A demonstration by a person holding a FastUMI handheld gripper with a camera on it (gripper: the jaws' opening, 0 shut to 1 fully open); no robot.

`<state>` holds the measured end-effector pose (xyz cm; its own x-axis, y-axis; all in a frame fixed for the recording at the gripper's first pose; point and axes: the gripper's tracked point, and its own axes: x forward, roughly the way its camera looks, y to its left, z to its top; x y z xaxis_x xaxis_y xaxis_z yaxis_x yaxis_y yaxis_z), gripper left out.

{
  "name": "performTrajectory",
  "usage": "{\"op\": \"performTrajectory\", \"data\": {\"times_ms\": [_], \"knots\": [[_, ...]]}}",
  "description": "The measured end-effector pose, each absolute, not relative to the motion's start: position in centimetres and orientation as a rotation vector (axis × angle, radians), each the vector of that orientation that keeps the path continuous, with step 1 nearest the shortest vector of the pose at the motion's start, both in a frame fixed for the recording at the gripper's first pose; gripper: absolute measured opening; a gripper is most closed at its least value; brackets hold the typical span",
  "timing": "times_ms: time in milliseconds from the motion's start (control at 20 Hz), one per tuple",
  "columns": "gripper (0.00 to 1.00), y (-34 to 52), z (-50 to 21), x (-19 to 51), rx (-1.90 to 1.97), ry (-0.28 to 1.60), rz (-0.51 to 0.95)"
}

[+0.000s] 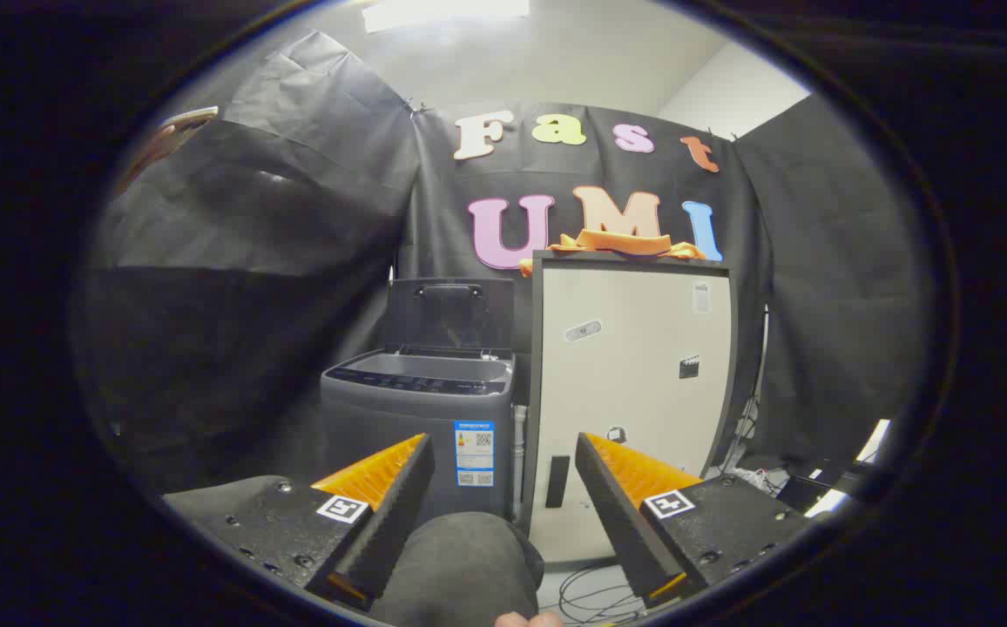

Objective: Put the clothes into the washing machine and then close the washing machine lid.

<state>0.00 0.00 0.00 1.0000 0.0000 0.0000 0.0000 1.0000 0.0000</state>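
Note:
A dark grey top-loading washing machine (421,418) stands well beyond my fingers, its lid (449,312) raised upright at the back. An orange garment (617,245) lies crumpled on top of the tall white cabinet (634,366) next to the machine on its right. My gripper (503,453) is open, fingers spread wide with nothing between them, far short of both the machine and the clothes. Inside of the drum is hidden from here.
A person's dark-clad knee (460,566) sits just under the fingers, with a fingertip at the bottom. Cables (595,596) lie on the floor in front of the cabinet. Black cloth walls close in left, back and right.

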Motion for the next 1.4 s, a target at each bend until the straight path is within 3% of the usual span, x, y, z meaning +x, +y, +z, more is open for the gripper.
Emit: {"op": "performTrajectory", "data": {"times_ms": [1400], "knots": [[0.99,-0.01,-0.29,0.12,0.002,0.007,-0.003]]}}
